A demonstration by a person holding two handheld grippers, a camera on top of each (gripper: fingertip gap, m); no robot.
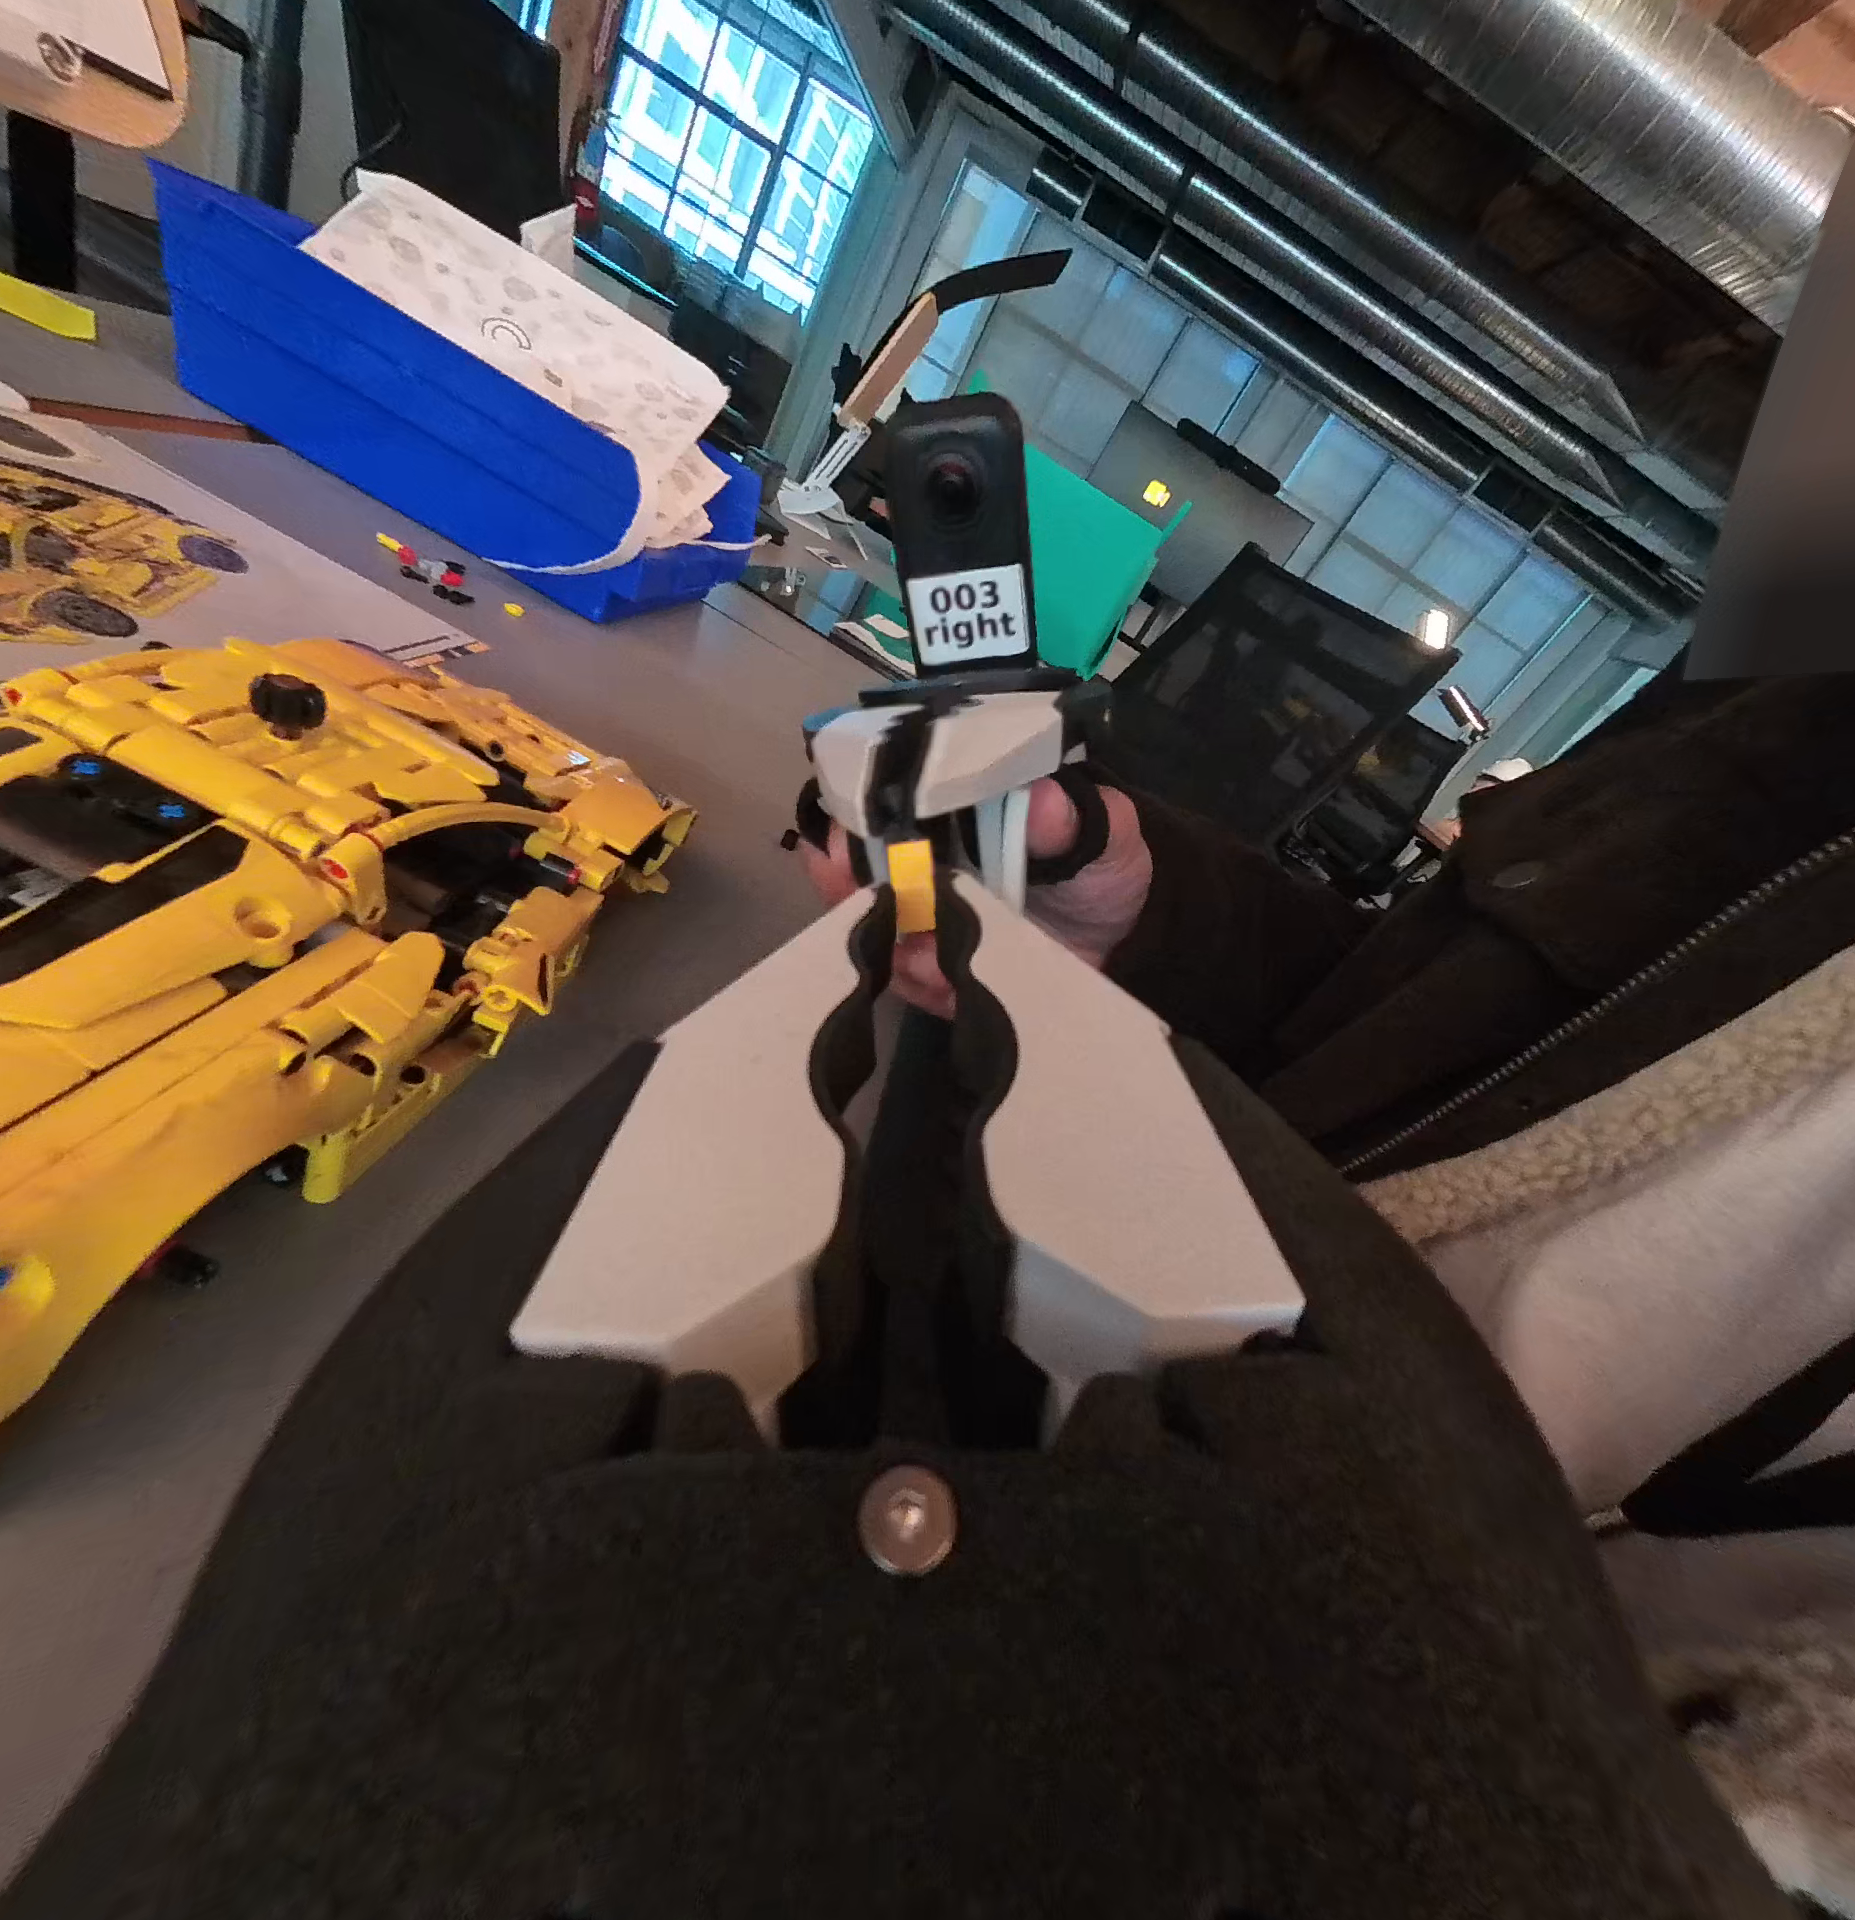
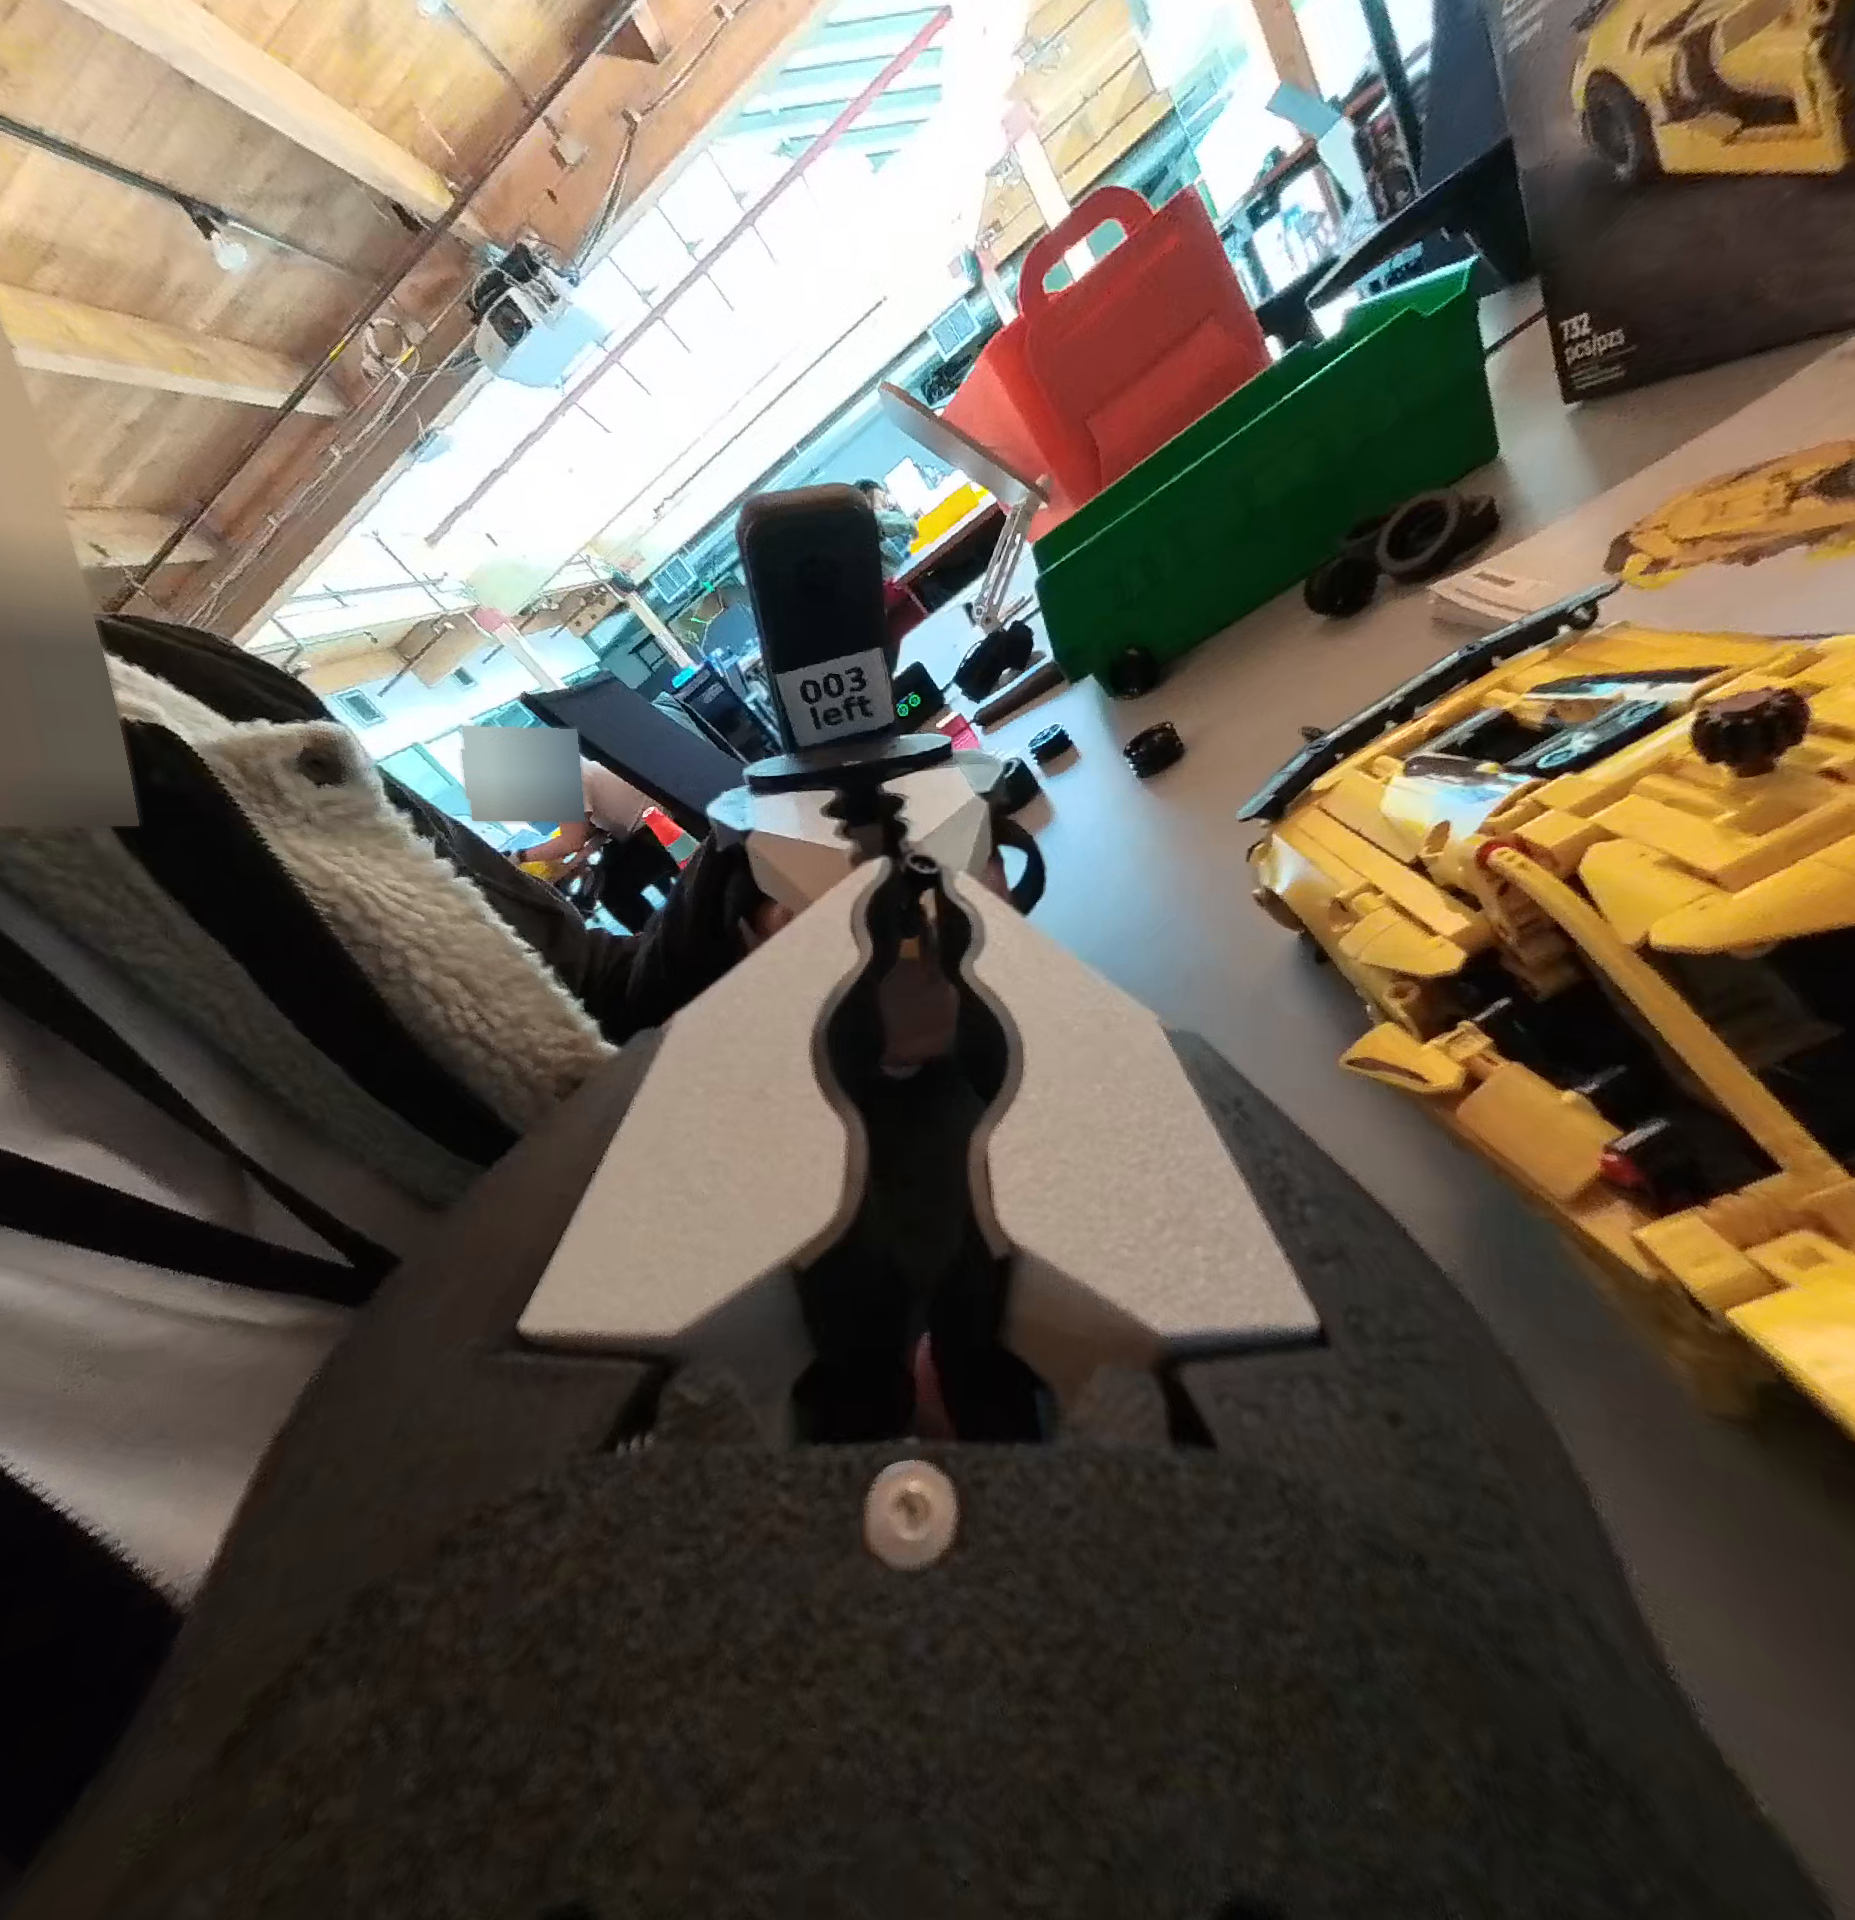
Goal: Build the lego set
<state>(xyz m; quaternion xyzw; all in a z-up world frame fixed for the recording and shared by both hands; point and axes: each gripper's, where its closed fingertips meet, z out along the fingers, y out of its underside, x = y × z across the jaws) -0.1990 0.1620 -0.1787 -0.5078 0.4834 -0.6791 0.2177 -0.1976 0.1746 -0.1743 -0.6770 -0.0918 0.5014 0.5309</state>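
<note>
The left gripper and the right gripper meet tip to tip in the air above the grey table, both raised clear of it. The left one is clenched on a small yellow piece; the right one pinches what looks like a thin black pin (too small to be sure). The yellow lego car lies on the table to the left in the left wrist view, with a blue bin far behind it.
</note>
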